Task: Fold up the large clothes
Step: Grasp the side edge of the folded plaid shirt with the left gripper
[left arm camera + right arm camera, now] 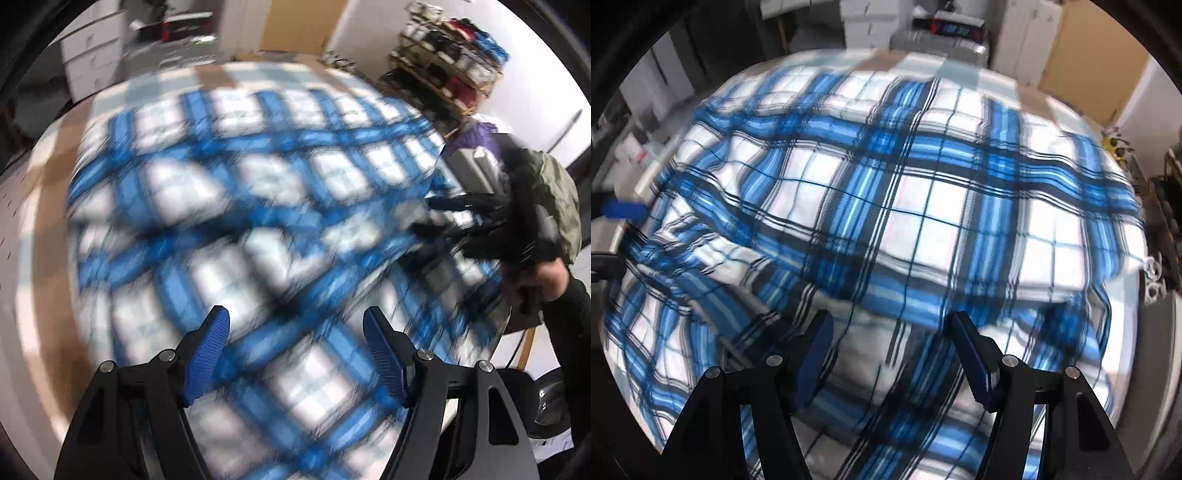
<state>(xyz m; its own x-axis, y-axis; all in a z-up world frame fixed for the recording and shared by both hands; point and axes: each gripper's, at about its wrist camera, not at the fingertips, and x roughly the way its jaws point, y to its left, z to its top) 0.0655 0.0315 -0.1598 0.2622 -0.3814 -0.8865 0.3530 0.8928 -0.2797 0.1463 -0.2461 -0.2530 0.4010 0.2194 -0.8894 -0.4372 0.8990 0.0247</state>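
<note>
A large blue, white and black plaid cloth (886, 192) lies spread over the table, rumpled, with a folded-over edge near the front. My right gripper (890, 317) hangs over that front edge; its jaws stand apart and no fabric is pinched between them. My left gripper (295, 314) hovers open above the same plaid cloth (236, 206), which is heavily blurred in the left wrist view. In that view the right gripper (443, 218) shows as a dark blur at the cloth's right side. One blue pad of the left gripper (624, 208) shows at the far left of the right wrist view.
The table (48, 221) wears a pale checked cover that shows around the cloth. A person's hand (550, 280) and a green-grey bundle (554, 199) are at the right. A wooden rack of stored items (450, 48) and white drawers (92, 48) stand beyond the table.
</note>
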